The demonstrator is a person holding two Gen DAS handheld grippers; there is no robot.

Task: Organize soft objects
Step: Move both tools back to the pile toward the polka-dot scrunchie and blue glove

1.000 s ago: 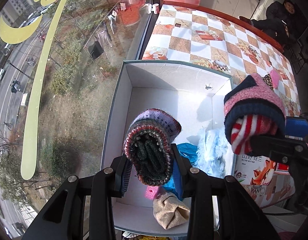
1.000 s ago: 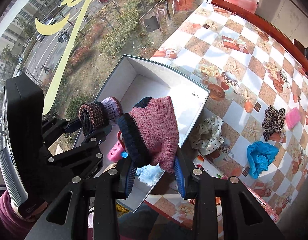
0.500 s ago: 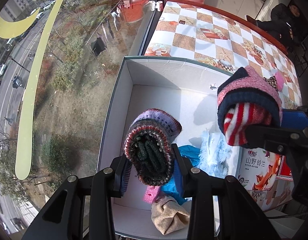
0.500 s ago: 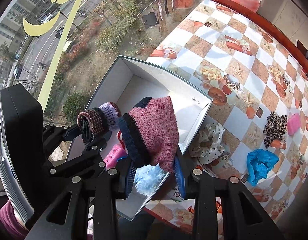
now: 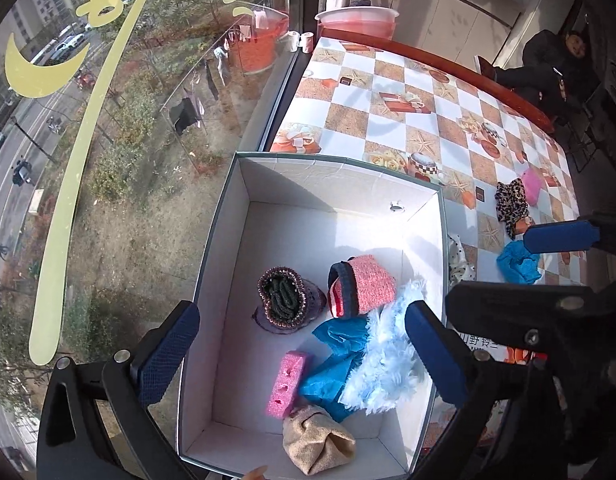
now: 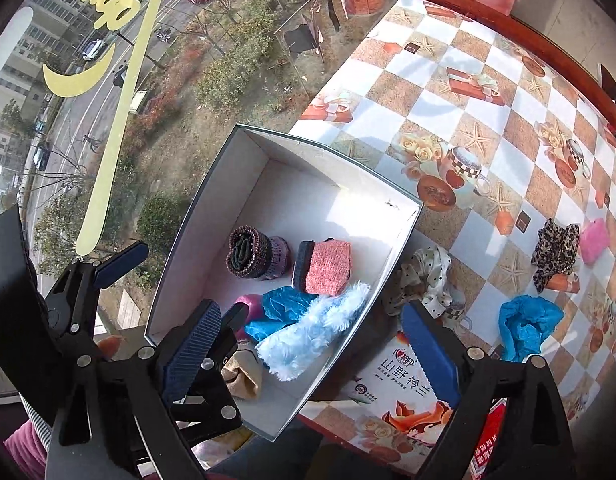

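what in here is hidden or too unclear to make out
- Beige cloth: in the right wrist view the left gripper covers part of it.
- Pink sponge: mostly hidden there by that gripper.
- Polka-dot scrunchie: in the left wrist view, cut off by the box wall.

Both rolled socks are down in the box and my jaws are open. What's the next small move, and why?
Probably swing the right hand-held gripper toward the polka-dot scrunchie. It lies on the table just outside the white box's right wall, the nearest loose soft item. The blue cloth and leopard scrunchie sit farther off. Both grippers are open and hold nothing.
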